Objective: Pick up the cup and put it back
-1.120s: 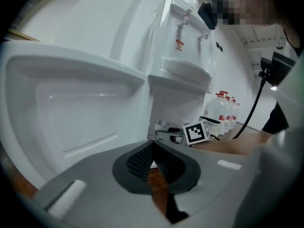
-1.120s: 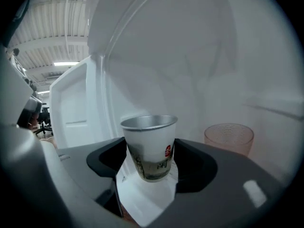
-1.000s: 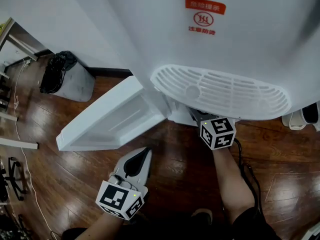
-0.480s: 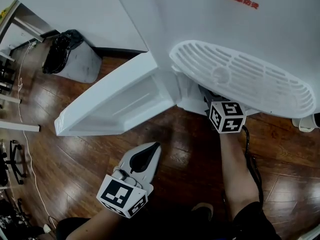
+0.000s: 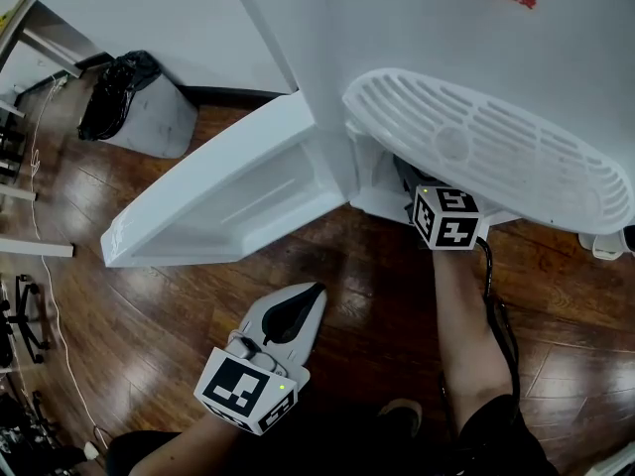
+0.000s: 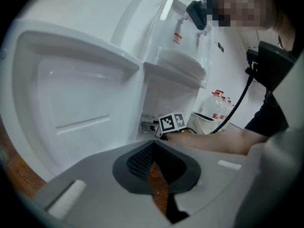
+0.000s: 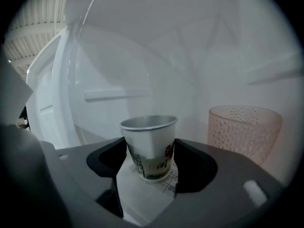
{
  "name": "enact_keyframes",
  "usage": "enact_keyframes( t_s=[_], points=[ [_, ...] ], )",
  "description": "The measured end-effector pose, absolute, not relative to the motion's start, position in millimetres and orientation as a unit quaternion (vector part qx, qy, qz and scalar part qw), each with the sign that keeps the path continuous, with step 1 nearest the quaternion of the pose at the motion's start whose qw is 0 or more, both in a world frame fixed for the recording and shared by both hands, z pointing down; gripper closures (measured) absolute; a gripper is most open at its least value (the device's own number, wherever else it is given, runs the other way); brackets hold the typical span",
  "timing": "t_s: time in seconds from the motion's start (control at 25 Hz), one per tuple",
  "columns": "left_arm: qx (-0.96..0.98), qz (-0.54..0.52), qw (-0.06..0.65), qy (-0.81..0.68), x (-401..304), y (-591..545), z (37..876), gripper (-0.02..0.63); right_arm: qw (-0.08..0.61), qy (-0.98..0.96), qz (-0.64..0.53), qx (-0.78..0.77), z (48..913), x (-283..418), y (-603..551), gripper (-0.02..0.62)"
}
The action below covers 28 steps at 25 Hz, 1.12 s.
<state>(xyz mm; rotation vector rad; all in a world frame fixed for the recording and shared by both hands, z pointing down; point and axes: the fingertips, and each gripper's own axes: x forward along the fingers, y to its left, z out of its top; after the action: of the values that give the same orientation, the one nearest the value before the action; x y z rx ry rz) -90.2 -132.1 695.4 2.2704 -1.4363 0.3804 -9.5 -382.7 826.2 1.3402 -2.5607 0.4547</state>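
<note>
The right gripper (image 7: 149,147) reaches into the dispenser's (image 5: 446,48) low cabinet, under the drip tray (image 5: 486,157); it grasps the paper cup (image 7: 148,132) by both sides, upright, over a printed sheet (image 7: 145,189); whether the base rests on it I cannot tell. A pink cup (image 7: 244,129) stands near on the right, apart. The left gripper (image 5: 313,296) hangs clenched and empty over the floor (image 5: 377,305), beside the open door (image 5: 218,206).

Likely risks: thin paper walls may buckle under a harder squeeze; letting go before the base sits flat could tip the cup; a sideways drift could knock the pink cup; pulling out with the jaws barely parted may drag the cup along.
</note>
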Motion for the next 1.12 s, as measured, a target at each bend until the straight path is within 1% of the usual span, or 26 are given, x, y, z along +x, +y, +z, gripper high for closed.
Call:
enact_keyframes(
  t_s=[0.36,0.48,0.68,0.88,1.0,1.12],
  points=[
    [0.814,0.136,0.216,-0.522,-92.4,-127.6,695.1,0.606,0.11,-0.87,0.157,0.455,829.5,-11.8,-383.2,0.275],
    [0.814,0.131,0.216,-0.523,-91.9,-127.5,693.0,0.606,0.102,-0.873,0.149,0.453,824.4,-11.5,-380.3,0.241],
    [0.816,0.114,0.219,-0.522,-87.4,-127.6,684.9,0.606,0.088,-0.879,0.141,0.447,809.8,-13.4,-372.9,0.209],
    [0.827,0.109,0.206,-0.511,-85.9,-131.3,670.2,0.606,0.072,-0.883,0.145,0.441,784.4,-10.3,-346.3,0.209],
    [0.84,0.118,0.185,-0.496,-83.9,-134.5,655.9,0.584,0.065,-0.883,0.141,0.443,767.6,-3.3,-327.3,0.219],
    [0.844,0.127,0.167,-0.494,-84.8,-138.5,645.5,0.583,0.078,-0.878,0.145,0.449,771.5,6.4,-321.3,0.221]
  ],
)
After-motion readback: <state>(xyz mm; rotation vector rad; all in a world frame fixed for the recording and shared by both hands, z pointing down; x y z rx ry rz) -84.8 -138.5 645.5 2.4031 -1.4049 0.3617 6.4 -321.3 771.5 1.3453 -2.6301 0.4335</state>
